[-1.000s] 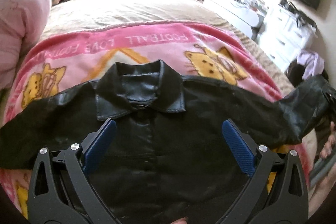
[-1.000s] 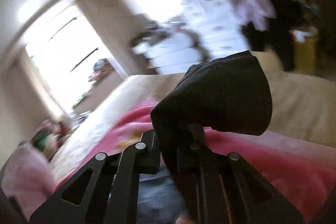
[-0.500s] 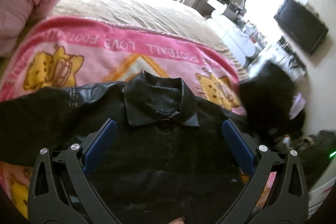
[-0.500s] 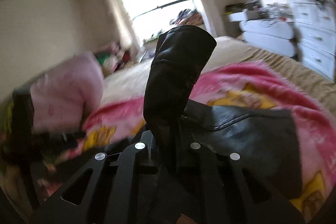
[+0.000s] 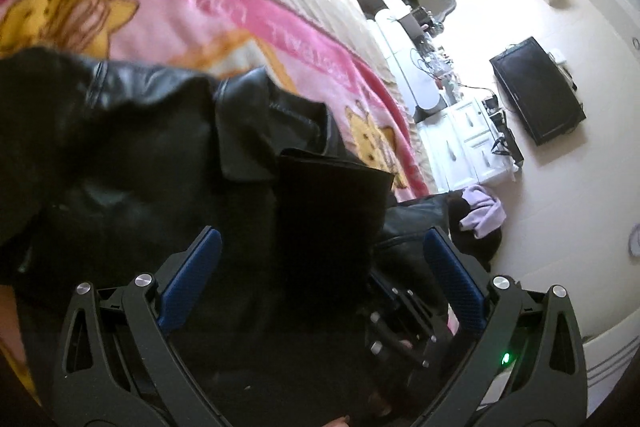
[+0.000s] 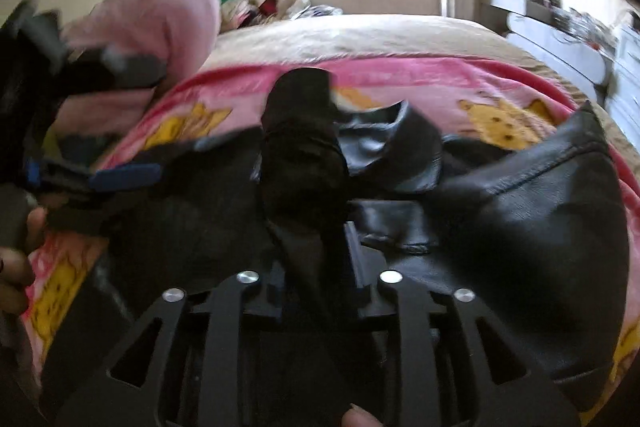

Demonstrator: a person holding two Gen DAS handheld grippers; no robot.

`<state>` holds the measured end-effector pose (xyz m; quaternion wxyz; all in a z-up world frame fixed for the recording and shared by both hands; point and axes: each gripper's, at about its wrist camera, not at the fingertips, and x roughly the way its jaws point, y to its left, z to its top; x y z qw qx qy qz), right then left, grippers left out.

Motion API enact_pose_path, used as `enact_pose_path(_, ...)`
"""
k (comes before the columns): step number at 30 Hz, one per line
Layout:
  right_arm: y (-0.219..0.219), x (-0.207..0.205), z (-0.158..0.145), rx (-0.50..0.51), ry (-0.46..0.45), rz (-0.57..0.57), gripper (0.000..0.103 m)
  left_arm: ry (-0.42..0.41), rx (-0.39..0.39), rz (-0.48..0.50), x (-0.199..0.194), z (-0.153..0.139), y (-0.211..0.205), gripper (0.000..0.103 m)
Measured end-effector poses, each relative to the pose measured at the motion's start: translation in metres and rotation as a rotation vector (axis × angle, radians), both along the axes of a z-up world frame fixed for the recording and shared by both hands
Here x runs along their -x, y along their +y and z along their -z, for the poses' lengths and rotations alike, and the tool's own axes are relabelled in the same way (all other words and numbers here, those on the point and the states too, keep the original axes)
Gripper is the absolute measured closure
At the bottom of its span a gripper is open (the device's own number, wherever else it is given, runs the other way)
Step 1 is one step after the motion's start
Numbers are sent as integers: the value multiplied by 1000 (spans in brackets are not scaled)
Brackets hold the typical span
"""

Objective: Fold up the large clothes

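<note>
A black leather jacket [image 5: 132,163] lies front up on the pink cartoon blanket [image 5: 168,7], collar [image 5: 256,123] toward the far side. My left gripper [image 5: 320,267] hovers open over its chest, blue pads wide apart and holding nothing. The right sleeve [image 6: 304,147] has been brought over the jacket's front [image 6: 532,227]. It runs between the jaws of my right gripper [image 6: 316,275], which are opening and no longer pinch it. That sleeve [image 5: 332,207] shows as a dark band in the left wrist view, with the right gripper [image 5: 404,323] behind it.
A pink quilt [image 6: 160,19] is piled at the bed's left. White drawers [image 5: 468,143], a wall television [image 5: 536,91] and a lilac garment [image 5: 484,211] stand to the right of the bed. A hand [image 6: 16,259] holds the left gripper [image 6: 124,175].
The right gripper swung the sleeve from off the bed's side over onto the jacket's front, and its jaws have come apart. The left gripper rolled and moved to the left, staying open.
</note>
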<state>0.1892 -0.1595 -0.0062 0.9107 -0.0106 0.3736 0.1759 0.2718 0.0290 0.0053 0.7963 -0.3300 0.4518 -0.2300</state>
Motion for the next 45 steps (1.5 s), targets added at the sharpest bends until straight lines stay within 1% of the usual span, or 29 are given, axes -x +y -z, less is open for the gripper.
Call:
enact_pose_path(1,4,3,0,-2,9,-30,32,5,2,-1,1,3,1,8)
enact_pose_path(3,10,9,-2,-8,24,-81,11,14,12,-2,3,8,4,8)
enact_pose_path(5,15,15,-7,5,32,-131,9,22,18,-12,5,13,12,8)
enact_pose_path(7,10,20,-13,15,40,-180,6,30,10,-17,7,16,17,8)
enact_pose_path(9,2,26,-20,-1,48,-224,6,40,-8,-15,9,21,19,8)
enact_pose_path(11,-14,27,-29,-21,43,-222,6,57,-36,-10,12,28,18,8)
enact_pose_path(14,-39,28,-43,-18,7,-137,6,94,-38,10,11,43,10,8)
enact_pose_path(18,-78,27,-62,-93,-28,-23,6,117,-12,38,1,56,-10,8)
enact_pose_path(20,-97,27,-69,-112,-58,27,6,117,-20,47,-3,59,-19,13)
enact_pose_path(21,-107,28,-73,-121,-73,51,6,117,-26,52,-5,60,-24,18)
enact_pose_path(22,-119,29,-76,-130,-87,83,6,113,-41,55,-6,60,-29,39)
enact_pose_path(23,-127,30,-78,-135,-96,109,6,114,-75,59,-8,60,-35,62)
enact_pose_path(24,-136,31,-80,-139,-103,135,6,109,-124,59,-8,59,-40,75)
enact_pose_path(25,-146,32,-81,-144,-109,161,6,100,-140,62,-7,58,-43,96)
enact_pose_path(27,-168,33,-83,-169,-116,226,6,73,-126,76,-3,50,-45,98)
enact_pose_path(29,-191,33,-83,-204,-118,286,10,16,-113,88,4,31,-48,101)
enact_pose_path(30,-200,33,-83,-215,-116,313,16,-27,-110,92,9,15,-48,101)
enact_pose_path(32,-219,34,-81,-240,-105,382,19,-103,-124,97,19,-14,-49,102)
enact_pose_path(34,-233,35,-77,-268,-92,432,25,-198,-139,95,32,-47,-47,102)
enact_pose_path(37,-244,32,-68,-280,-52,489,27,-316,-157,68,50,-86,-35,102)
enact_pose_path(40,-243,28,-60,-250,-23,514,29,-365,-148,41,63,-101,-16,102)
enact_pose_path(41,-241,24,-55,-242,-7,518,29,-382,-171,26,67,-101,-11,102)
enact_pose_path(42,-239,22,-53,-238,4,514,30,-389,-202,10,67,-100,-9,102)
enact_pose_path(43,-235,19,-50,-230,13,510,31,-379,-227,-5,65,-93,-3,102)
enact_pose_path(45,-227,13,-44,-202,33,497,32,-346,-245,-21,62,-77,6,102)
